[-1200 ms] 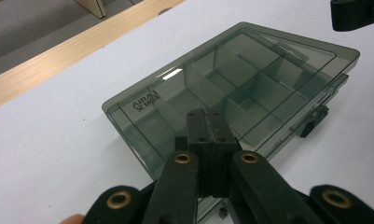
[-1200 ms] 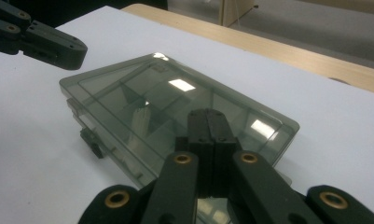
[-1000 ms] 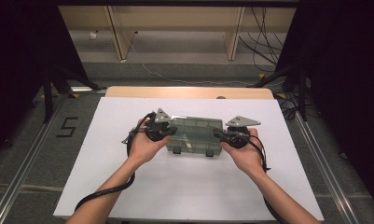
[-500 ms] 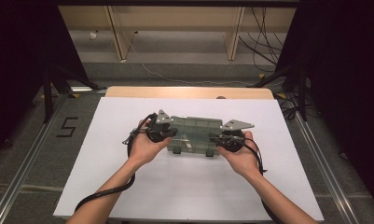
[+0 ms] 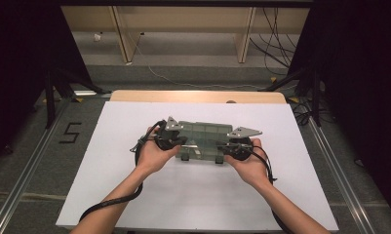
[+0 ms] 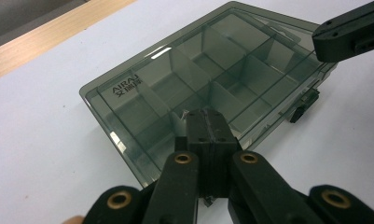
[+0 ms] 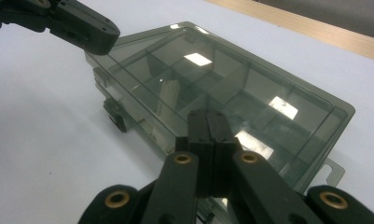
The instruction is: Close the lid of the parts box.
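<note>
Smoked compartment box (image 5: 203,139) btwn left tool (image 6: 207,122) & right tool (image 7: 208,127) — both closed

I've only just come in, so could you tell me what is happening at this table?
A person holds a gripper in each hand over a smoky, clear organiser box lying closed on the white table. The left gripper and the right gripper both have their jaws shut with nothing between them, and their tips sit at the box's near edge, one toward each end. The lid is down, and the compartments seen through it look mostly empty.

bare white table (image 5: 134,195) all round the compartment box (image 5: 205,134).
</note>
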A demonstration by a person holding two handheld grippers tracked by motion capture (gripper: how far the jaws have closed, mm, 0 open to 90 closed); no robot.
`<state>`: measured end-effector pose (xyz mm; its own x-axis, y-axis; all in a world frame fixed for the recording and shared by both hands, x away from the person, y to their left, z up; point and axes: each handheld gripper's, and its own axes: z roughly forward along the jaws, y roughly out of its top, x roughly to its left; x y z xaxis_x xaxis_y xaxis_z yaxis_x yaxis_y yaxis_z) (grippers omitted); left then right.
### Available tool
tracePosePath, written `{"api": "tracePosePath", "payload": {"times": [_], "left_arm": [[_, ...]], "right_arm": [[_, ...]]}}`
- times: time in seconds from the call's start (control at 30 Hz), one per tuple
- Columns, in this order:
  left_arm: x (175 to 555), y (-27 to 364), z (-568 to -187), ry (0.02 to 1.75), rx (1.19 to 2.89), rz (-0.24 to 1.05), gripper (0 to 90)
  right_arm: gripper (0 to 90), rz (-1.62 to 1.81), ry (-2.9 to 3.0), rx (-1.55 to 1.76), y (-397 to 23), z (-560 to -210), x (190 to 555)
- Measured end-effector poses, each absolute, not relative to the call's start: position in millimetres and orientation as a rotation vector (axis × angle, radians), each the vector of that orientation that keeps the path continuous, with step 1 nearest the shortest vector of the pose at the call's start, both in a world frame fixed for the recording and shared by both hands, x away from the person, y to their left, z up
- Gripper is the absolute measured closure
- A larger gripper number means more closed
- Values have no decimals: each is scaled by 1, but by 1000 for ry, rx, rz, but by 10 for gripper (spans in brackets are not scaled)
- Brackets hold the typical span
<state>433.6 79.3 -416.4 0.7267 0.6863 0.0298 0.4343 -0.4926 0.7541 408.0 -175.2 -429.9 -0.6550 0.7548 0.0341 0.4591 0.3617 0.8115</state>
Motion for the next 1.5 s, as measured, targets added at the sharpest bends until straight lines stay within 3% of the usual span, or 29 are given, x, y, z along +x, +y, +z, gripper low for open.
{"api": "tracePosePath", "payload": {"times": [1.5], "left_arm": [[433, 74, -428, 861, 2187, 374, 896]], "right_arm": [[900, 1167, 2298, 1071, -174, -437, 412]]}}
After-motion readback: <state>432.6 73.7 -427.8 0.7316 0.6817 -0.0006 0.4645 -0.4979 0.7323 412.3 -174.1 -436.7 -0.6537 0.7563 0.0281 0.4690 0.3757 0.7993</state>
